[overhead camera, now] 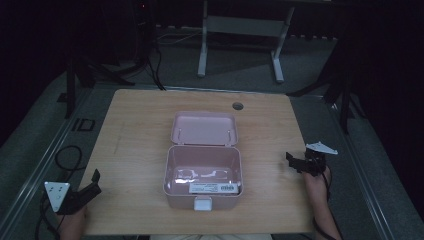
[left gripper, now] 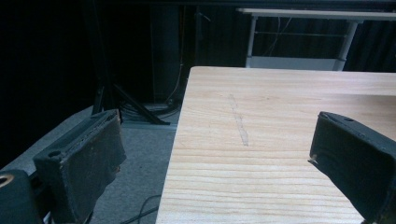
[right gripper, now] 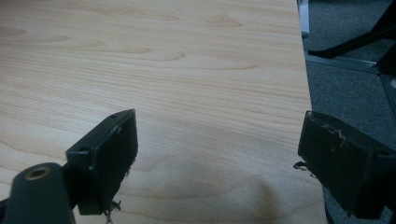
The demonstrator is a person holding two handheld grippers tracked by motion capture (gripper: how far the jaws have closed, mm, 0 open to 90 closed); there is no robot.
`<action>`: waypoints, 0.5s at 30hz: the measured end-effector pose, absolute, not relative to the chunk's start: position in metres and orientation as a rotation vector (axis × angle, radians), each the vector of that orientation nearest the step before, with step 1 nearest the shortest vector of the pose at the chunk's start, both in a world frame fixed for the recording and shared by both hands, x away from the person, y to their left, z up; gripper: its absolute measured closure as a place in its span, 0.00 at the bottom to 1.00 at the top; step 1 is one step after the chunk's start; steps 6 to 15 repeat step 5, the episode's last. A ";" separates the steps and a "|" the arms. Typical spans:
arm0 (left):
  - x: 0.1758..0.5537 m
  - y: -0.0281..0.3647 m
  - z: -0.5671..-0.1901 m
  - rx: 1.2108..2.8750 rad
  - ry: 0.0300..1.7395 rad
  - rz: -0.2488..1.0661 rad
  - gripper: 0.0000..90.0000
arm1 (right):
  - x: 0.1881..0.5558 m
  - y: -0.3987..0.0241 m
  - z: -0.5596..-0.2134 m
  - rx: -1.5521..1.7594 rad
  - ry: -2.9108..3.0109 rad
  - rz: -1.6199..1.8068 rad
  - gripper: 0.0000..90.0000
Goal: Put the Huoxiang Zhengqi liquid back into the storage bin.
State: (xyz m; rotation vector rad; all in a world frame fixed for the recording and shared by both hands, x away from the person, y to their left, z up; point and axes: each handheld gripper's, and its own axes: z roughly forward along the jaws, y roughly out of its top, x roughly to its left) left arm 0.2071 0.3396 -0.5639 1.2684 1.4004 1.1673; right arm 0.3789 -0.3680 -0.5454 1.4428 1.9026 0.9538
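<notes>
Room: dark, grey carpet floor (overhead camera: 45, 125), white-legged desk frame (overhead camera: 240, 30) at the far side, black stands at either side.

Worktop (overhead camera: 135, 130): light wood, rectangular, cable hole (overhead camera: 237, 106) near the far edge, faint scratch on the left part.

Pink box (overhead camera: 203, 170): centre of worktop, slightly toward the near edge, well apart from both grippers. Lid (overhead camera: 204, 128) open, hinged back flat toward the far side; white latch (overhead camera: 202, 203) faces the person. Long axis runs left-right, squared to the worktop edges. Inside, a white label and some pale parts along the near wall; can't make out what they are.

Left gripper (overhead camera: 92, 181): at the near-left corner, pointing right and away. Fingers (left gripper: 88, 154) wide open, holding nothing; one hangs off the worktop edge over the floor.

Right gripper (overhead camera: 292, 162): at the right edge, pointing left toward the box. Fingers (right gripper: 109, 149) wide open, nothing between them, bare worktop below.
</notes>
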 end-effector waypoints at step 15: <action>0.207 0.340 -0.564 1.266 1.401 1.167 0.04 | 0.380 -0.367 -0.547 1.446 1.925 0.940 0.13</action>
